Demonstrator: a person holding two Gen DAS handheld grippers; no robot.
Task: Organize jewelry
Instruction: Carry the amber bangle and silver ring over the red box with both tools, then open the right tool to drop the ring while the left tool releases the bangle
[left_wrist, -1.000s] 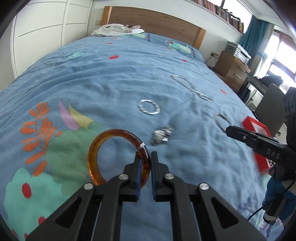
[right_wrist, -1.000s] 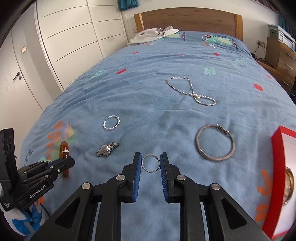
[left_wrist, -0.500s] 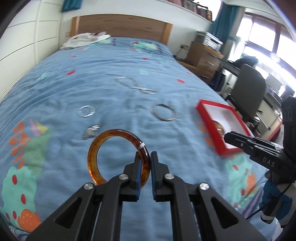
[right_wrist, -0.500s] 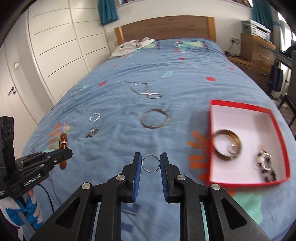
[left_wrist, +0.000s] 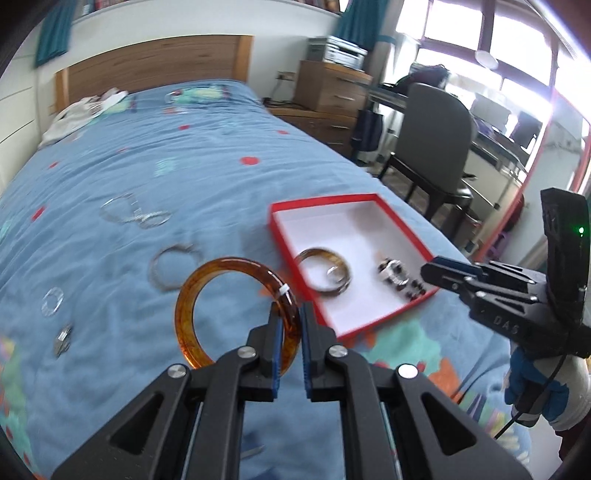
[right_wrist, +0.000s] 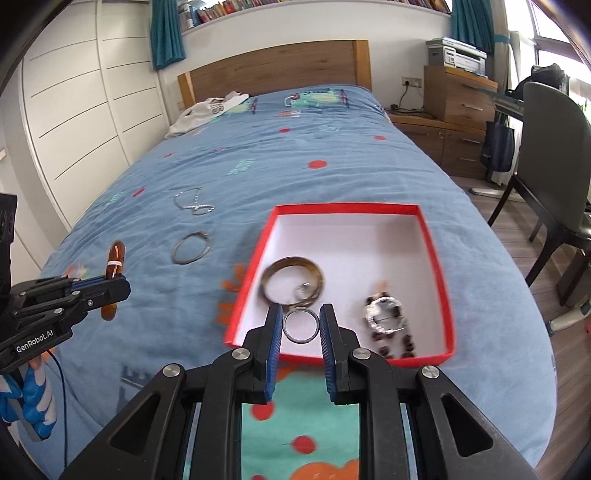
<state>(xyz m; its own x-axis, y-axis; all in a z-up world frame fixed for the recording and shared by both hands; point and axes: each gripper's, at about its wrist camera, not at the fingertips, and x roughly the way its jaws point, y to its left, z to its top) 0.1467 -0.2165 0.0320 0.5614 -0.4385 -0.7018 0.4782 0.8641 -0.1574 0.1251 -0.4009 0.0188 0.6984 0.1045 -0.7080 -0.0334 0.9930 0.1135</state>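
The bed carried a blue patterned cover, with a wooden headboard at its far end and a white garment lying below it. A chair and a dresser stood off the right side. A red box with a white floor sat on the cover near the right edge; a brown bangle, a beaded bracelet and a small ring lay inside, blurred. Left of the box, a metal bangle and a chain lay on the cover, clear of both tools. Two smaller silver pieces lay farther left, too blurred to identify.

The left gripper pinched an amber bangle by its rim, held upright above the cover, left of the box. The right gripper clamped a thin ring between its blue pads, over the near rim of the box. A gloved hand below the right tool was cut off at the frame edge.
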